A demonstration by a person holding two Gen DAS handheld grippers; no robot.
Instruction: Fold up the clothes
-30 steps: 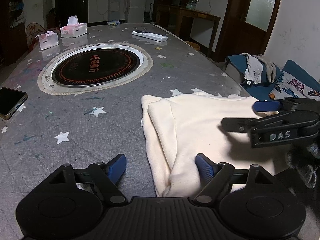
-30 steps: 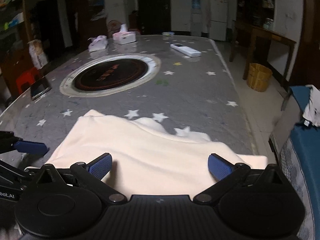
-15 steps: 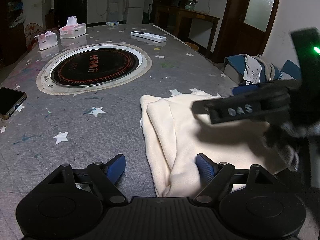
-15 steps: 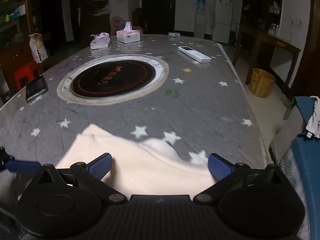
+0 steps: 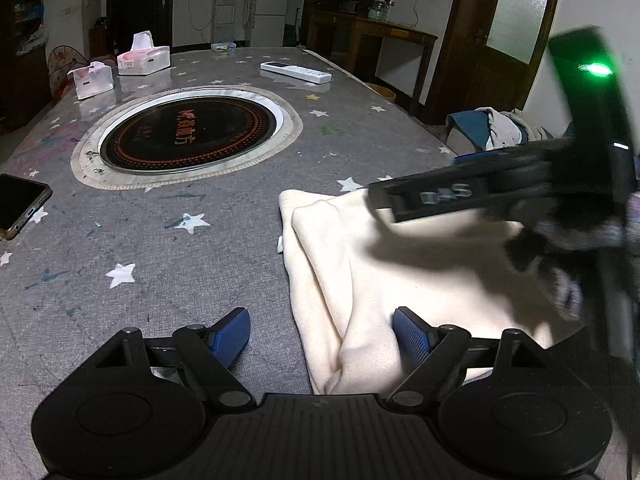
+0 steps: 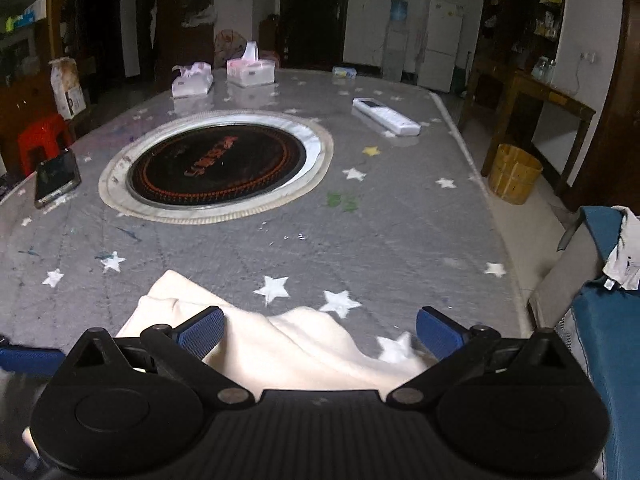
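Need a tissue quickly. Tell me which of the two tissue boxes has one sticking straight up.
The larger tissue box, farther back; its tissue stands upright. The smaller box beside it shows only crumpled tissue.

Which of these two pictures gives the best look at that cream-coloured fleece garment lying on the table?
The left wrist view: the cream-coloured fleece garment shows its folded edge and layers. The right wrist view catches only its far rumpled edge.

1. The worktop (image 5: 224, 264) is grey with white stars.
2. A round black hob (image 5: 188, 136) sits in its middle.
3. A cream cloth (image 5: 360, 264) lies folded by the near edge.
4. A phone (image 5: 20, 204) lies at the left edge.
5. Two tissue boxes (image 5: 144, 60) and a remote (image 5: 296, 72) lie towards the far end.
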